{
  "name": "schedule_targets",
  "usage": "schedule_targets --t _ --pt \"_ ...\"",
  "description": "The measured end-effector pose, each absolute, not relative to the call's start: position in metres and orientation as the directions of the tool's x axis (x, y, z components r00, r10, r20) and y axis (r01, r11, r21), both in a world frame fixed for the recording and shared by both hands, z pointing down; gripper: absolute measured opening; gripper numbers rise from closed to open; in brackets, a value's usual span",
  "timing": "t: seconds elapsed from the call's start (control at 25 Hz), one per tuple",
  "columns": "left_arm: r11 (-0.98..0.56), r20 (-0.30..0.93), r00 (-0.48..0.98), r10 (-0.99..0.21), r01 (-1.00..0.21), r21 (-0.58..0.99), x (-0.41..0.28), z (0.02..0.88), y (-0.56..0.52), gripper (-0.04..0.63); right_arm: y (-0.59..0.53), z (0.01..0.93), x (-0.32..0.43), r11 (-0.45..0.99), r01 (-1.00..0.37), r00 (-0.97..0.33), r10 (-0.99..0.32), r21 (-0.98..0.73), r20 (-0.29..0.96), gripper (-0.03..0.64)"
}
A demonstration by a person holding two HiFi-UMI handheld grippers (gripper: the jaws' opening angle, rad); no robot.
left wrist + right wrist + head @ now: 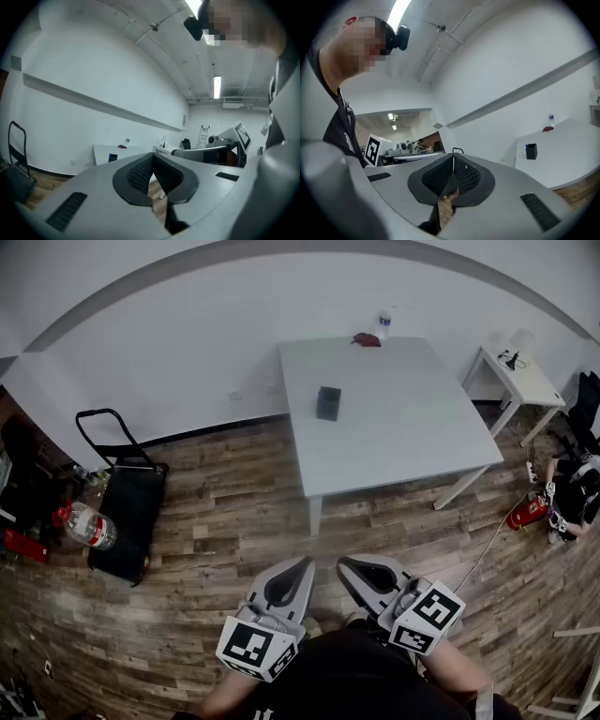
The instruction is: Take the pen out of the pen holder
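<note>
Pen holder (328, 402): dark, square, upright on the white table (403, 432). The blue pen (527, 146) seemingly pokes out (tiny). Left gripper (153, 158), right gripper (453, 155): jaws together, empty, well apart from the table.

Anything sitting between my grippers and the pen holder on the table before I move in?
Nothing visible. The pen holder stands on the white table; only bare floor and tabletop lie between it and the left gripper and right gripper.
</note>
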State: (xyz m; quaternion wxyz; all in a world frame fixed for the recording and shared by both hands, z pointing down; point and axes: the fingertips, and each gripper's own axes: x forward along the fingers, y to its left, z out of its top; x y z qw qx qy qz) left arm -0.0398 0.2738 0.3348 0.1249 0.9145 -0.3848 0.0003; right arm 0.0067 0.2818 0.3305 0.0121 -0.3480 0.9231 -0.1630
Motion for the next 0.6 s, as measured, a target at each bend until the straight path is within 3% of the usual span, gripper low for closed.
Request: schedule_targets --t 0.6 --pt "-0.665 0.118 0.7 -0.705 -0.709 0.236 -0.055 0.345 0.233 0.005 0.242 0.341 -0.003 0.7 -0.639 -0.759 -0.642 -0.318 0.112 0.015"
